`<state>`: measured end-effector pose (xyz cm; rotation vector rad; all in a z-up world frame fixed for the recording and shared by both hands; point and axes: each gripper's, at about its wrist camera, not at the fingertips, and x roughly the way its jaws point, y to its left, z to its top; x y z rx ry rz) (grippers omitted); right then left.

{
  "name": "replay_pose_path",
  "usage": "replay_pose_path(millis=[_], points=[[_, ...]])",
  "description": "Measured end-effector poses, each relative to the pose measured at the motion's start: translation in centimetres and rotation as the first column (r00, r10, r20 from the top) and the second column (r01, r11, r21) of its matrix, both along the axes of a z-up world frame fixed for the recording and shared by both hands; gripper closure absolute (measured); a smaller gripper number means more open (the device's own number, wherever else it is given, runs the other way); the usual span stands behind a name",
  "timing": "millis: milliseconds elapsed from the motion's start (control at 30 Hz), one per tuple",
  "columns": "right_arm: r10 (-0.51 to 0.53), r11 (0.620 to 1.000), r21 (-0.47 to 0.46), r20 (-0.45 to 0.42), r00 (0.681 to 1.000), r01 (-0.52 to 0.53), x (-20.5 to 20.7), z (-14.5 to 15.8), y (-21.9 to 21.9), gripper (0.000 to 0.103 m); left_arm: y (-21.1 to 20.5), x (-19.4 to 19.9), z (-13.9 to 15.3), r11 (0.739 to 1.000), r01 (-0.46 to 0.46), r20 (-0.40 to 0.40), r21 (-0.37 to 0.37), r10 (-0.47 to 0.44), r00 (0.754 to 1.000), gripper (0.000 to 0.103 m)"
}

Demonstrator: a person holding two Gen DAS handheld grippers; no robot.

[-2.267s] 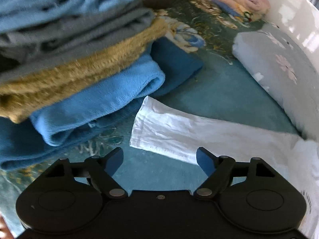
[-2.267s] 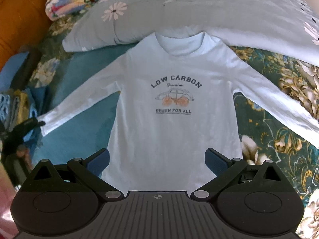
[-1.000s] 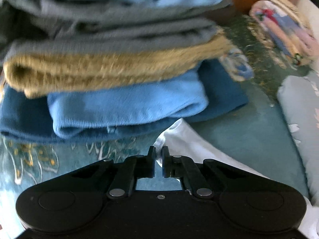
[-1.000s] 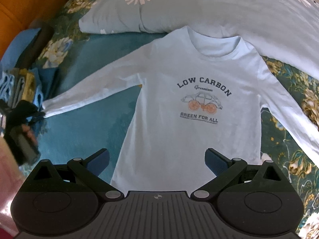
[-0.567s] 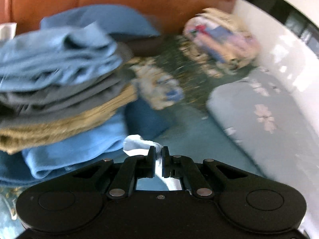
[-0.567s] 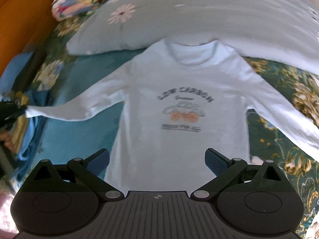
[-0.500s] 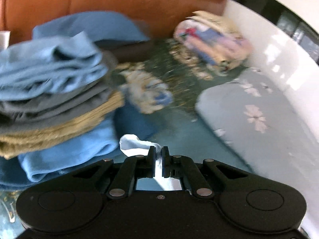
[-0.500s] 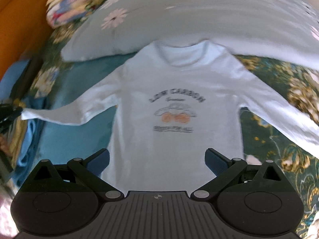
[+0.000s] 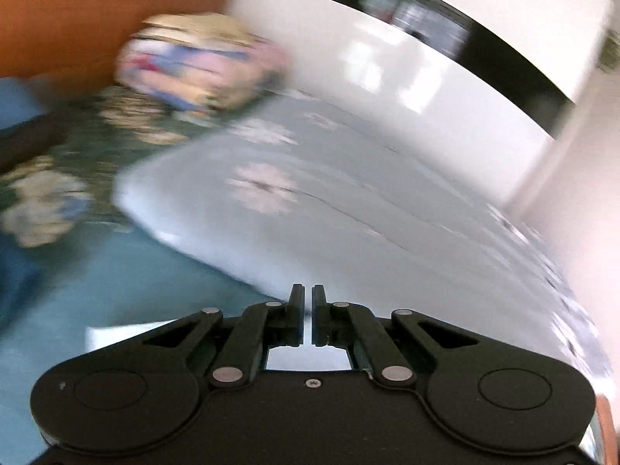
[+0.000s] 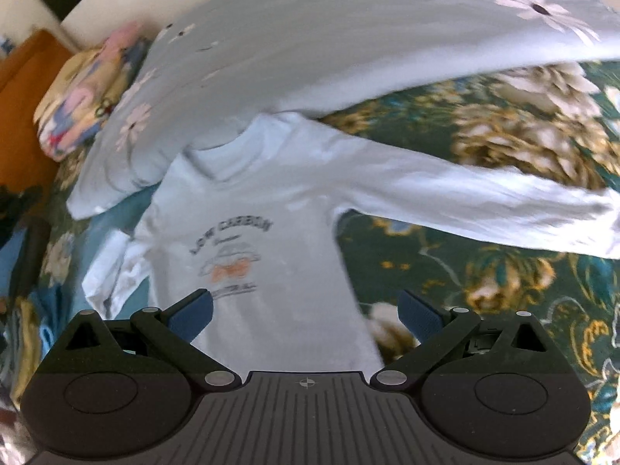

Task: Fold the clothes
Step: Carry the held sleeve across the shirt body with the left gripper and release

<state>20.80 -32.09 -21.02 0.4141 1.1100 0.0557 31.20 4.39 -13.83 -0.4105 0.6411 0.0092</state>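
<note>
On my right wrist view, the right gripper (image 10: 306, 312) hovers with its blue-padded fingers (image 10: 192, 312) spread wide apart and holding nothing. Between and beyond them lies the task item, a pale blue long-sleeved shirt (image 10: 263, 232) with a dark printed slogan and an orange car graphic on its chest. The shirt lies flat on a green floral bedspread (image 10: 484, 283). Its hem area sits directly ahead of the open fingers, not touched by either pad. One sleeve (image 10: 484, 201) extends straight out to the right of the frame. The opposite sleeve (image 10: 112, 267) appears bunched and folded in against the shirt's side, just beyond the left-hand pad. The collar end rests against a grey daisy-print pillow (image 10: 310, 38); a folded multicoloured blanket (image 10: 73, 97) sits beside that pillow.

On my left wrist view, heavily motion-blurred, the left gripper (image 9: 308, 306) has its fingers pressed nearly together, only a thin slit between them. White fabric (image 9: 306, 358) shows beneath the linkage, but I cannot tell whether the tips pinch it. Ahead lies the same pillow (image 9: 329, 213).
</note>
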Motion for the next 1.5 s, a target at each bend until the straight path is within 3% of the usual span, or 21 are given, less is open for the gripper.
replay_pose_path(millis=[167, 300, 567, 733, 867, 1000, 1167, 1333, 1500], points=[[-0.065, 0.998, 0.02, -0.015, 0.998, 0.065, -1.0, -1.4, -2.9, 0.0, -7.4, 1.4, -2.6, 0.983, 0.184, -0.064, 0.018, -0.183, 0.981, 0.102], [-0.067, 0.997, 0.031, -0.025, 0.997, 0.068, -0.7, -2.3, -3.1, 0.0, -8.4, 1.1, -4.8, 0.977, 0.212, -0.12, 0.026, -0.207, 0.971, 0.102], [0.037, 0.998, 0.044, -0.002, 0.999, -0.037, 3.4, -2.6, 0.4, 0.0, -1.5, -0.9, -7.1, 0.993, 0.035, -0.188, 0.112, -0.014, 0.982, 0.101], [0.157, 0.987, 0.039, 0.036, 0.987, -0.159, 7.8, -2.2, 5.5, 0.0, 4.5, -2.3, -9.2, 0.965, -0.081, -0.238, 0.249, 0.142, 0.961, 0.1], [0.224, 0.972, 0.058, 0.04, 0.974, -0.226, 10.4, -2.6, 10.0, 0.0, 8.1, -2.7, -11.5, 0.943, -0.102, -0.277, 0.316, 0.195, 0.941, 0.099], [0.3, 0.951, 0.073, 0.039, 0.953, -0.302, 12.1, -3.2, 14.5, 0.0, 9.9, -2.5, -13.6, 0.928, -0.048, -0.305, 0.37, 0.17, 0.937, 0.095], [0.393, 0.916, 0.074, 0.039, 0.919, -0.395, 14.4, -4.3, 19.5, 0.0, 10.7, -1.7, -16.4, 0.914, 0.08, -0.338, 0.398, 0.065, 0.939, 0.086], [0.473, 0.876, 0.084, 0.043, 0.88, -0.475, 17.4, -5.4, 24.1, 0.0, 10.8, -1.9, -18.3, 0.905, 0.171, -0.364, 0.389, -0.02, 0.931, 0.085], [0.545, 0.831, 0.106, 0.039, 0.838, -0.546, 20.3, -6.7, 28.1, 0.004, 10.7, -2.5, -18.8, 0.875, 0.246, -0.347, 0.417, -0.097, 0.933, 0.085]])
